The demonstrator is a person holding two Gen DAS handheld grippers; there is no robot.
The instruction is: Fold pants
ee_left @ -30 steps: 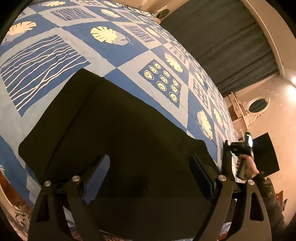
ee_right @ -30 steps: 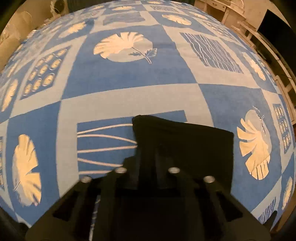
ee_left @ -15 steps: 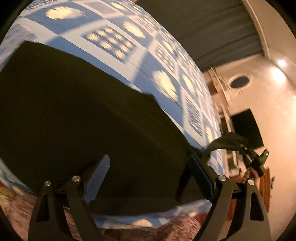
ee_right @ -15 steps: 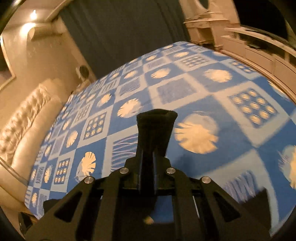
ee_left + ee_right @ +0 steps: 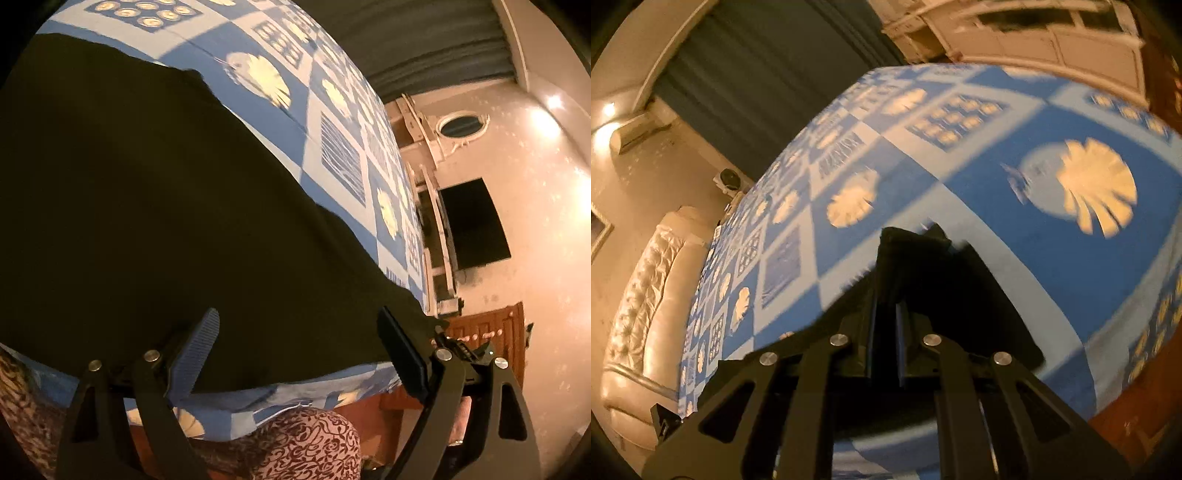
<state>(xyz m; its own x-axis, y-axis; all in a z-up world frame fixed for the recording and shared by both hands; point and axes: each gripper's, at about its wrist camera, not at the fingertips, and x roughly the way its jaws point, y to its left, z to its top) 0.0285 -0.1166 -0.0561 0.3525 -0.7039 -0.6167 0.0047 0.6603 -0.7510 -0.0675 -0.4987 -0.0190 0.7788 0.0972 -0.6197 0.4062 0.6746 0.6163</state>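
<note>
Within a second the right tongs (image 5: 885, 291), clamped on a corner of the dark pants (image 5: 155, 206), had apparently swung it across the bed (image 5: 334, 147) toward the frame's centre, starting a fold, while the left tongs (image 5: 301, 350) hung open, empty.

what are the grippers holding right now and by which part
The right gripper is shut on the dark pants, pinching a bunched edge of the fabric; which part cannot be told. The left gripper is open and holds nothing.
</note>
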